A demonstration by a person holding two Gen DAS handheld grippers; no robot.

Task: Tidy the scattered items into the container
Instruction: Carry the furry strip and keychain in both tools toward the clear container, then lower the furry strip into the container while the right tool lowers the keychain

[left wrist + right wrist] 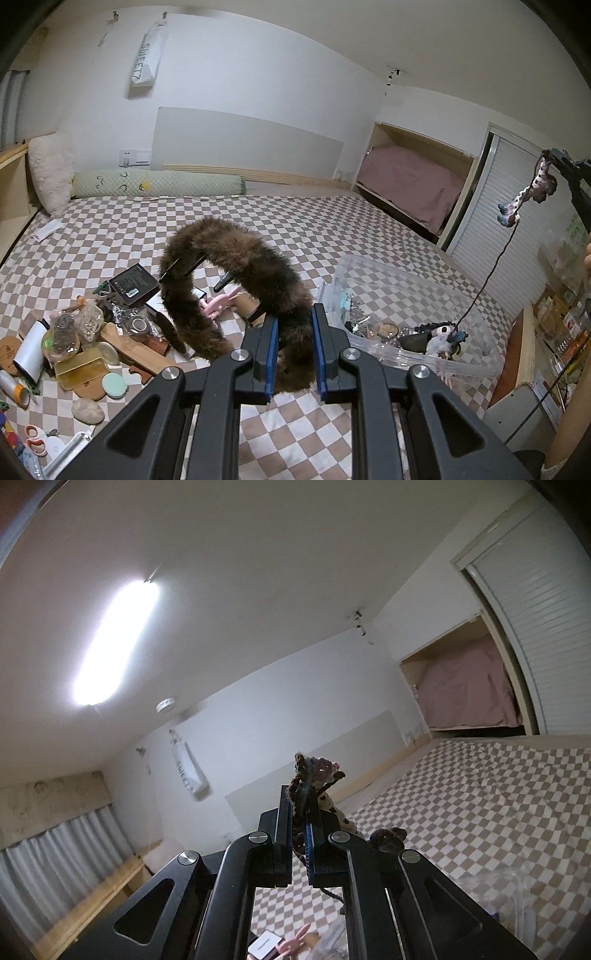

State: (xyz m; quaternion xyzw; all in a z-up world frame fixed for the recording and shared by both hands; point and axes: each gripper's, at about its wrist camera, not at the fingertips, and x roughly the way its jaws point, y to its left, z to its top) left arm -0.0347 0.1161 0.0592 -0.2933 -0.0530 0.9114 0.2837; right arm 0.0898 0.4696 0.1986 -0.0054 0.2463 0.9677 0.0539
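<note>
My left gripper [294, 317] is shut on one end of a brown furry headband [236, 258], held up above the checkered bed. A clear plastic container [373, 280] lies to its right with several small items inside. High at the right edge of the left wrist view, my right gripper [554, 155] holds a crocheted pink and dark string ornament [528, 192]; its dark cord [491, 269] trails down into the container. In the right wrist view my right gripper [300, 801] is shut on that ornament [317, 771], pointing level across the room.
A heap of scattered items lies left on the bed [303, 221]: a black box [135, 282], a white bottle [31, 350], a wooden brush [133, 350], a stone [88, 410], a mint round case [114, 385], a pink figure [218, 304]. Shelves [561, 325] stand at the right.
</note>
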